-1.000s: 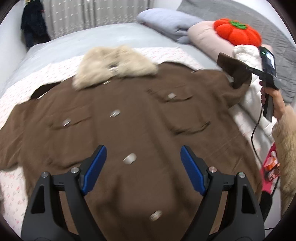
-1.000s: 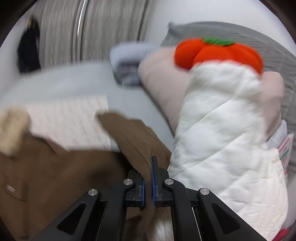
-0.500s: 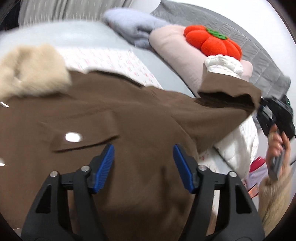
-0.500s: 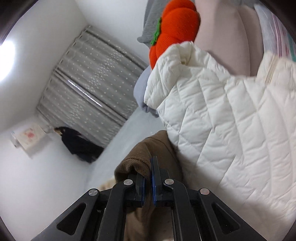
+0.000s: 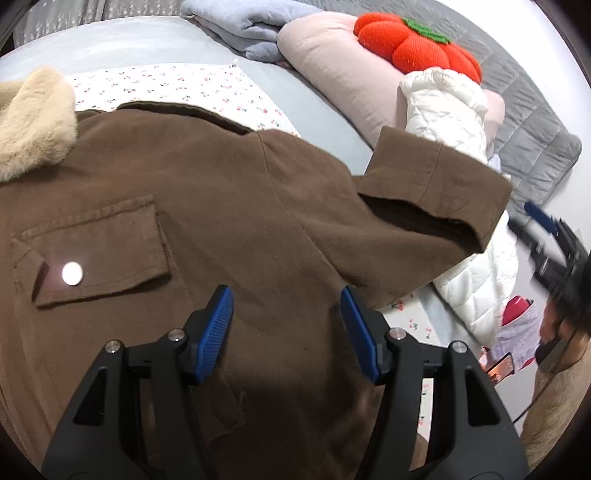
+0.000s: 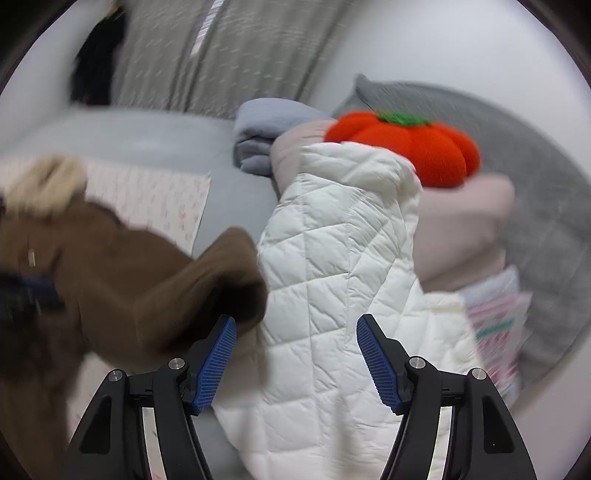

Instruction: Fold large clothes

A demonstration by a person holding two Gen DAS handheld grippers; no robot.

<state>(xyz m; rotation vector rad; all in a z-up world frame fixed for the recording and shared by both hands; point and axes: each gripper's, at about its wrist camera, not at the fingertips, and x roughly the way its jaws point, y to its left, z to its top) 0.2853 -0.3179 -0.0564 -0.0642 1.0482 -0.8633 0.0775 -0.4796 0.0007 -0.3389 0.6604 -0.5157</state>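
Observation:
A large brown coat [image 5: 207, 206] with a beige fur collar [image 5: 33, 125] lies front up on the bed. Its right sleeve [image 5: 436, 192] stretches out to the right, the cuff resting against a white quilted jacket [image 5: 447, 110]. My left gripper [image 5: 286, 328] is open and hovers just above the coat's right side, below a flap pocket [image 5: 96, 251]. My right gripper [image 6: 295, 354] is open and empty, just right of the sleeve cuff [image 6: 229, 280] and over the white jacket [image 6: 343, 277]. It also shows blurred in the left wrist view [image 5: 543, 236].
A floral sheet [image 5: 177, 88] covers the grey bed [image 5: 122, 40]. At the head lie a pink pillow [image 5: 332, 62], an orange pumpkin cushion [image 5: 413, 44], a folded blue-grey blanket [image 5: 240, 22] and a grey quilt [image 5: 532, 122]. Small items [image 5: 513, 325] sit at the right edge.
My right gripper opened and let go of the coat sleeve, which now rests against the white jacket. My left gripper came closer over the coat's right side.

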